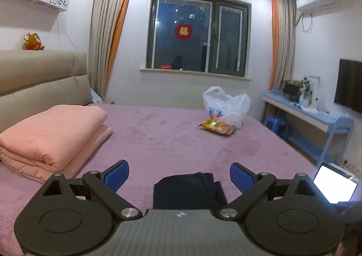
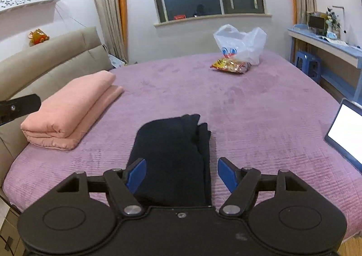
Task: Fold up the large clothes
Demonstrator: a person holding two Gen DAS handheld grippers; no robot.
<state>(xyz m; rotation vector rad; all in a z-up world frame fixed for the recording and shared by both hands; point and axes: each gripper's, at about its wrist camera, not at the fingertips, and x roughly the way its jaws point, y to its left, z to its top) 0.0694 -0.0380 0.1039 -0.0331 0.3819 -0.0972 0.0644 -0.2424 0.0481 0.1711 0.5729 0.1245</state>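
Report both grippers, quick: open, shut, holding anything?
Left gripper: open, empty.
Right gripper: open, empty, above the dark garment.

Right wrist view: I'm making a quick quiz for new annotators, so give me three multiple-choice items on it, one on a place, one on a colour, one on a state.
1. Where does the folded pink quilt lie?
A. by the beige headboard
B. beside the laptop
C. on the blue desk

2. What colour is the bedspread?
A. green
B. purple
C. white

3. How is the dark navy folded garment?
A. hanging from both grippers
B. spread out flat
C. folded, lying free

Answers:
1 A: it sits at the bed's headboard side.
2 B: purple shows all around.
3 C: the right gripper is open, its fingers off the cloth.
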